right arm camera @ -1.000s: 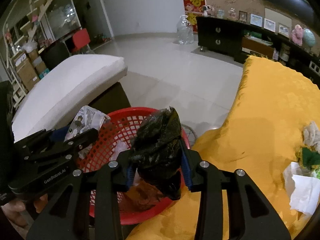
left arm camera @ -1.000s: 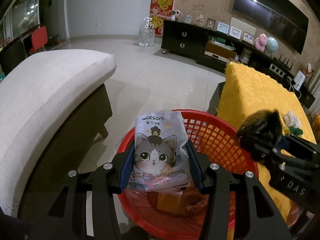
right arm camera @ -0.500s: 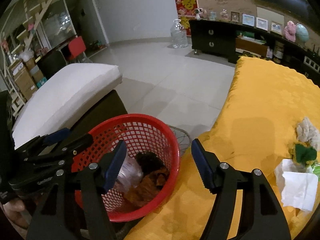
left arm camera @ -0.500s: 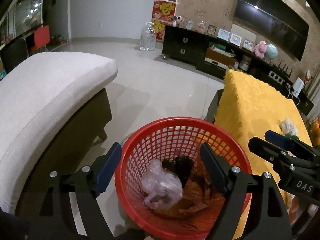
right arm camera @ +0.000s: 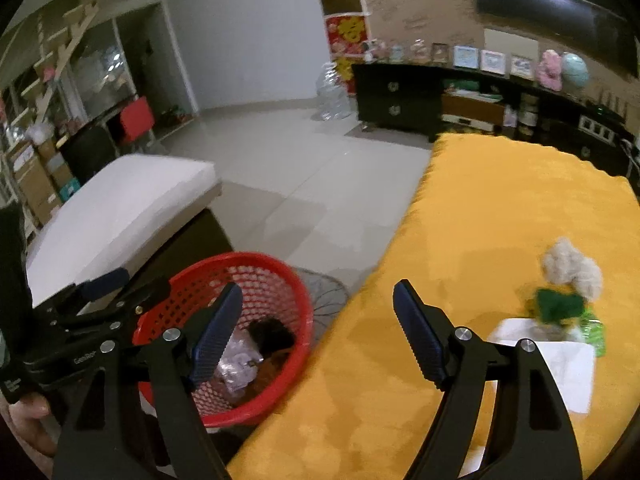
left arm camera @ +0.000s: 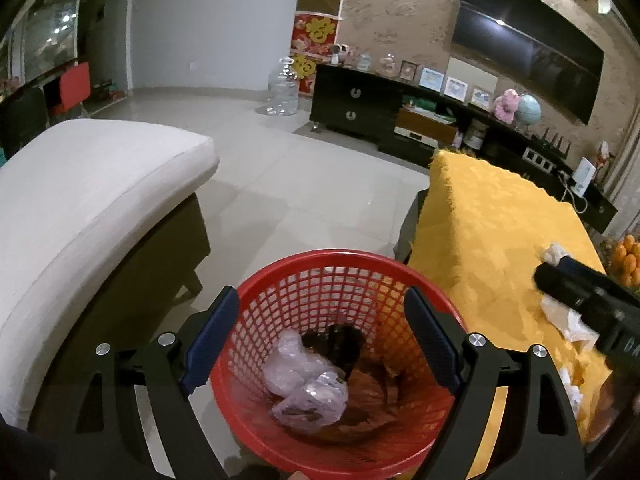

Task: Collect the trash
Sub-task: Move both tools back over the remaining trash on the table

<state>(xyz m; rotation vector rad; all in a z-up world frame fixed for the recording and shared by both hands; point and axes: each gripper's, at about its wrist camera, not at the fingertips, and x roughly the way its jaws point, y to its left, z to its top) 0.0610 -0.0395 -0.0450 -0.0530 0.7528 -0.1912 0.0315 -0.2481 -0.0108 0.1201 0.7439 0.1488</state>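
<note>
A red mesh basket (left arm camera: pixel 340 264) stands on the floor between a sofa and the yellow-clothed table (right arm camera: pixel 500 208). In it lie a clear plastic bag (left arm camera: pixel 308 384), a black bag (left arm camera: pixel 340 340) and brown wrappers. My left gripper (left arm camera: pixel 320 292) hangs open over the basket with nothing in its jaws. Over the table's near edge, my right gripper (right arm camera: pixel 317 287) has its jaws opening, nothing between them. On the cloth to the right lie a crumpled white tissue (right arm camera: pixel 572 264), a green scrap (right arm camera: pixel 556 304) and a white paper sheet (right arm camera: pixel 560 364).
A white-cushioned sofa (left arm camera: pixel 88 184) runs along the left of the basket. Across the tiled floor (left arm camera: pixel 280 184) stand a dark TV cabinet (left arm camera: pixel 360 104) and a large clear water bottle (left arm camera: pixel 284 88). Oranges (left arm camera: pixel 628 256) sit at the table's far right.
The left gripper let go of a cat-printed pack and the right of a black bag; both dropped into the basket. Both jaws spread wide. The right gripper swung right, over the table.
</note>
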